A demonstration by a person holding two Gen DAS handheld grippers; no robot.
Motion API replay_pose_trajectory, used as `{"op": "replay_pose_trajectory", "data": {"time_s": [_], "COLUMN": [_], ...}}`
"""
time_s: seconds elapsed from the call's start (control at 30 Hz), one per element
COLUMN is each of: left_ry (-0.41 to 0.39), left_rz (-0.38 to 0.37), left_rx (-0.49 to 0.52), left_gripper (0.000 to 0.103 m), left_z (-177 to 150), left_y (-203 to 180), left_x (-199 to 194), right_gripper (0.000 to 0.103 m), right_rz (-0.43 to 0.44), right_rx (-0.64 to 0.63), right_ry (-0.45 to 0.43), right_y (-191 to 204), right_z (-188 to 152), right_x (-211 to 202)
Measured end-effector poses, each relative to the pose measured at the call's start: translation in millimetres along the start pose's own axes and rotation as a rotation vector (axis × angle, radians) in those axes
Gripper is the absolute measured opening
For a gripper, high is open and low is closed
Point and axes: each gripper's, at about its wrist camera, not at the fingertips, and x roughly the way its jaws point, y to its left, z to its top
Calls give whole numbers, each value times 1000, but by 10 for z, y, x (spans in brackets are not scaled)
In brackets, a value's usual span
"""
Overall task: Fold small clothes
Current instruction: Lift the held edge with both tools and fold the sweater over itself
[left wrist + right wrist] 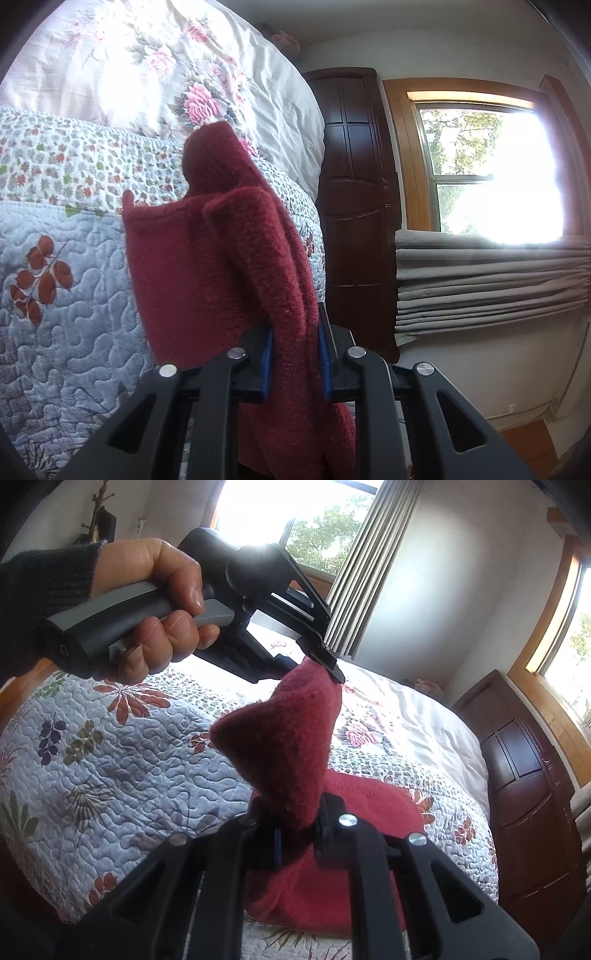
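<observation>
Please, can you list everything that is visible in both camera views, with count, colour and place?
dark red fleece garment: one, held up over the bed between both tools
pale blue quilted bedspread with leaf print: one, on bed
white duvet with pink roses: one, far end of bed
dark brown wooden cabinet: one, beside bed
grey pleated curtains: beside the windows
left tool: black, shut on garment
right tool: black, shut on garment
hand: one, gripping left tool's handle

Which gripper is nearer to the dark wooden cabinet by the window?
Neither is clearly nearer. The left gripper and right gripper both clamp the same red cloth over the bed, and both stand apart from the cabinet.
</observation>
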Motion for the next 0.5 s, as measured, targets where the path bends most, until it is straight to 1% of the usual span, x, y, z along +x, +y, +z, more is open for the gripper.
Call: {"op": "replay_pose_trajectory", "data": {"time_s": [0.5], "left_ry": [43], "left_rz": [36], "left_rx": [39], "left_gripper": [19], "left_z": [39], "left_y": [-435], "left_x": [487], "right_gripper": [10], "right_rz": [-10], "right_rx": [108], "right_ry": [-2], "right_y": [-496], "right_z": [-189], "right_x": [-33]}}
